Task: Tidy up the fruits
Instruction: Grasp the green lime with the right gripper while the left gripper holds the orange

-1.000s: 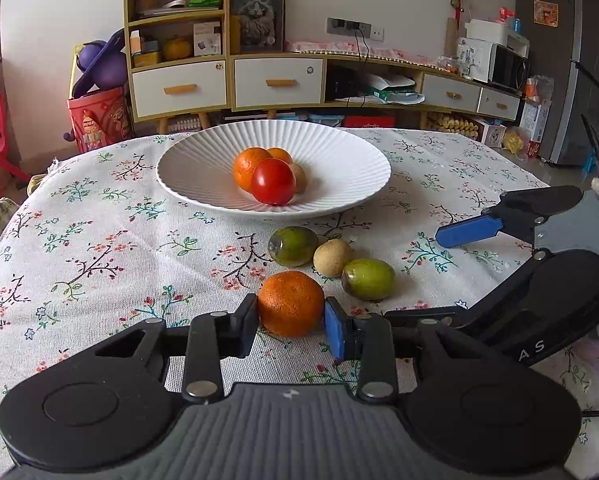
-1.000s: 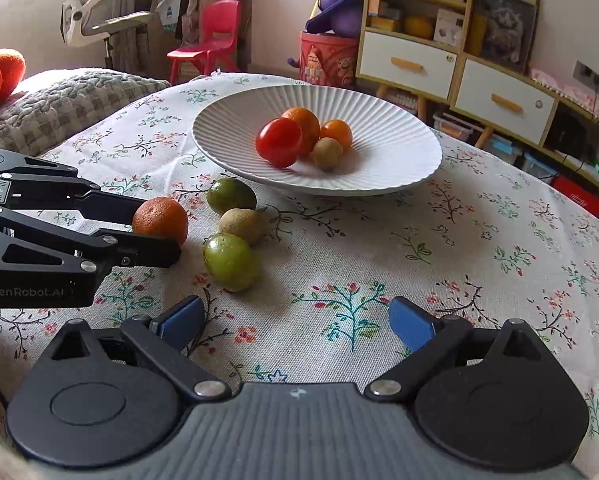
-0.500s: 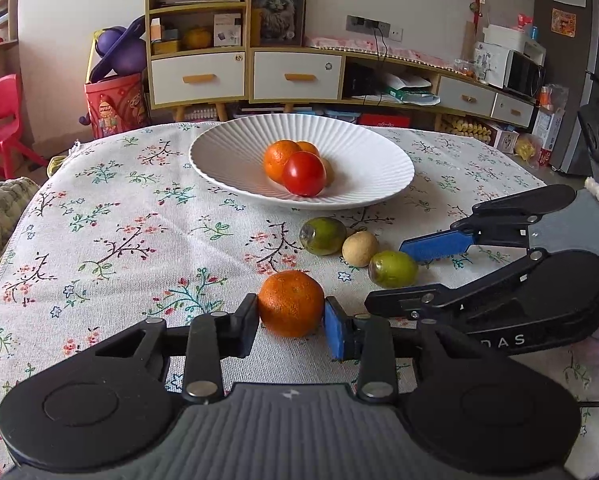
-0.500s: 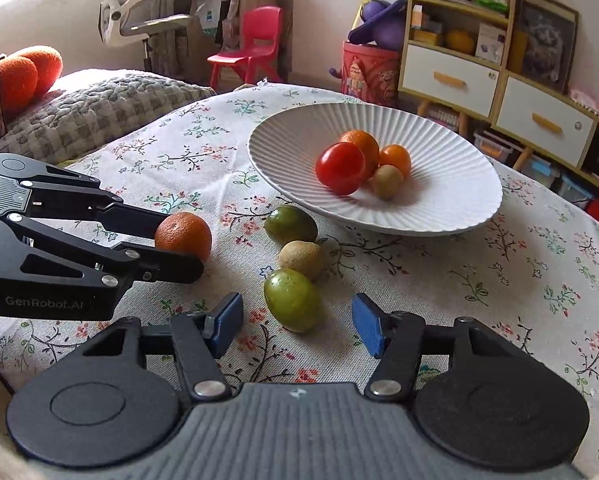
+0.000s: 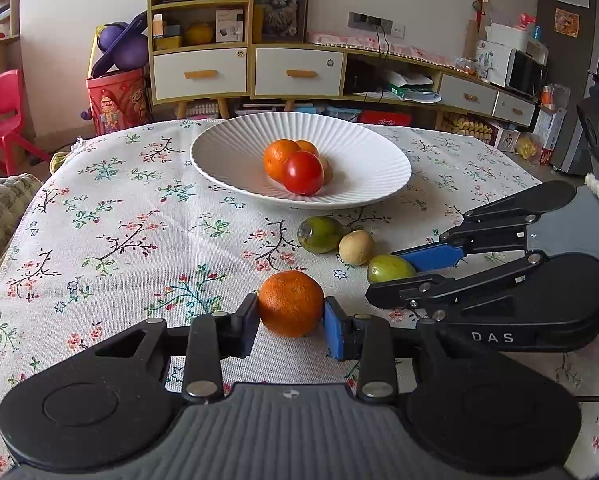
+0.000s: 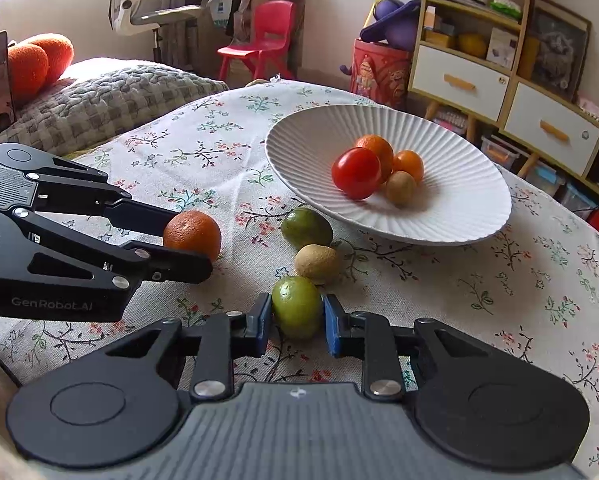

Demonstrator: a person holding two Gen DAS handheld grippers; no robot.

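Note:
My left gripper (image 5: 290, 320) is shut on an orange (image 5: 290, 303) that rests on the flowered tablecloth; the same orange (image 6: 192, 235) shows between its black fingers in the right wrist view. My right gripper (image 6: 296, 326) is shut on a light green fruit (image 6: 296, 306), also seen as the green fruit (image 5: 390, 268) pinched between blue pads in the left wrist view. A darker green fruit (image 6: 306, 227) and a tan fruit (image 6: 316, 263) lie between it and the white ribbed plate (image 6: 471, 208). On the plate sit a tomato (image 6: 356, 173), two oranges and a small tan fruit.
A grey knitted cushion (image 6: 111, 100) lies off the table's left edge. Beyond the table stand a red child's chair (image 6: 265, 34), a red toy bin (image 5: 117, 98) and a cabinet with white drawers (image 5: 251, 68). The tablecloth (image 5: 111, 216) left of the plate is bare.
The right gripper's jaws have come together from wide open onto the light green fruit, after shifting left toward it. The left gripper has kept its grip on the orange.

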